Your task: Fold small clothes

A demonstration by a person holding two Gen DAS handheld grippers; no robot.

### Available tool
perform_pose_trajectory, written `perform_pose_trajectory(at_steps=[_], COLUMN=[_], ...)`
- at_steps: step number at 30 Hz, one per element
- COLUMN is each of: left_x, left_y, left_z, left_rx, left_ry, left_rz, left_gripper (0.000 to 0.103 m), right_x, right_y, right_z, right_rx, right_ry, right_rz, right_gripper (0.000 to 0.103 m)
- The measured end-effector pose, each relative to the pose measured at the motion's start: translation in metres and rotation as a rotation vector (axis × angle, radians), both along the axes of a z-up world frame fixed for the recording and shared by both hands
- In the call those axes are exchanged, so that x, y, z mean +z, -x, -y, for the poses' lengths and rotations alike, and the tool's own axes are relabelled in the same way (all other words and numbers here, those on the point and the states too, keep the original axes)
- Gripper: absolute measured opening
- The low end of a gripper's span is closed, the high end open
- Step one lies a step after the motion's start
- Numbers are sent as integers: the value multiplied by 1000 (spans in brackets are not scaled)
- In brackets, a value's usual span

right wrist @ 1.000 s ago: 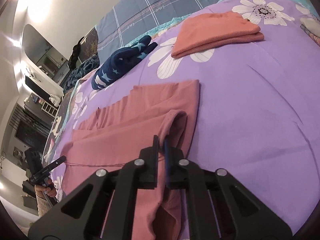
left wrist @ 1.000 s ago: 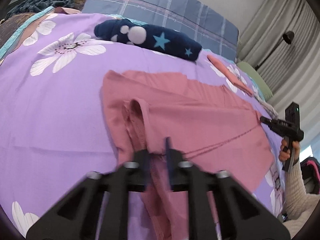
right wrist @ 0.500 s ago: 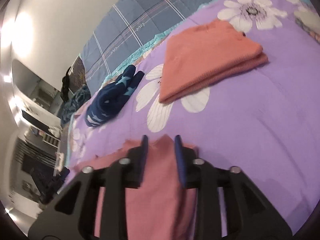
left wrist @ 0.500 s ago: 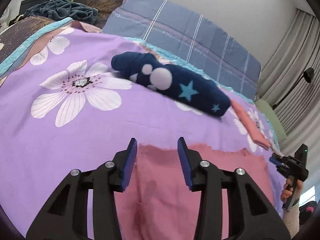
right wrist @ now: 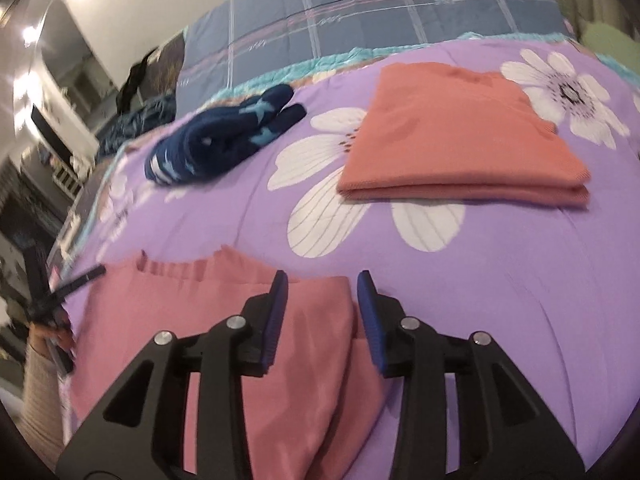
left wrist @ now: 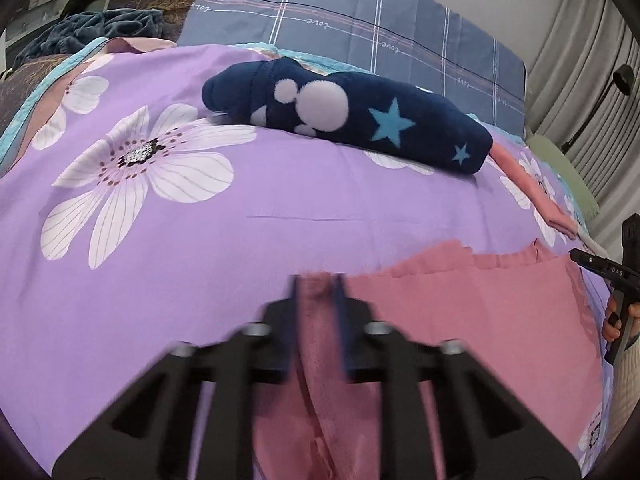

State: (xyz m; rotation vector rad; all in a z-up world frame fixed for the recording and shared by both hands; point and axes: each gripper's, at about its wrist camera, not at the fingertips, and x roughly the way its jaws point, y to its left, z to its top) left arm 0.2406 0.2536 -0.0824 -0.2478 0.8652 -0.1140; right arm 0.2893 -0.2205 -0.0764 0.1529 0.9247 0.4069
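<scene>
The pink garment lies spread on the bed, near edge doubled over. It looks thin, light and limp, so it will likely sag and slide unless both corners are held. The left gripper has just been closing and its fingers now pinch a raised ridge of the cloth at the fold. The right gripper has also been closing, yet its fingers show apart, astride the folded corner, not gripping it. The hemmed corners seem the best hold.
</scene>
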Motion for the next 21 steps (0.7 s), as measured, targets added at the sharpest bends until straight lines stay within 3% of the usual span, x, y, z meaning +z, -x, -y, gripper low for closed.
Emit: perform_pose_trajectory(at_steps=[2, 7, 10, 13, 16, 18, 21], left_x=[4, 32, 43, 29, 1, -3, 15], left_y=[2, 15, 11, -10, -26, -21, 4], left_z=[0, 2, 5, 7, 10, 10, 4], left_rx=[3, -7, 6, 11, 1, 15, 31], left_ry=[-6, -4, -33, -70, -103, -127, -102], left_rz=[16, 122, 168, 127, 17, 6, 75], left_gripper=[2, 2, 2, 2, 4, 18, 33], right_x=[4, 33, 39, 22, -5, -9, 5], right_y=[3, 15, 8, -9, -21, -15, 10], right_z=[-1, 19, 21, 15, 14, 22, 36], right_rx=[-20, -49, -72, -89, -128, -142, -161], right_ry=[24, -89, -73, -40, 0, -38, -66], right_rz=[37, 125, 143, 95, 8, -2, 33], right_gripper=[3, 3, 2, 3, 9, 10, 14])
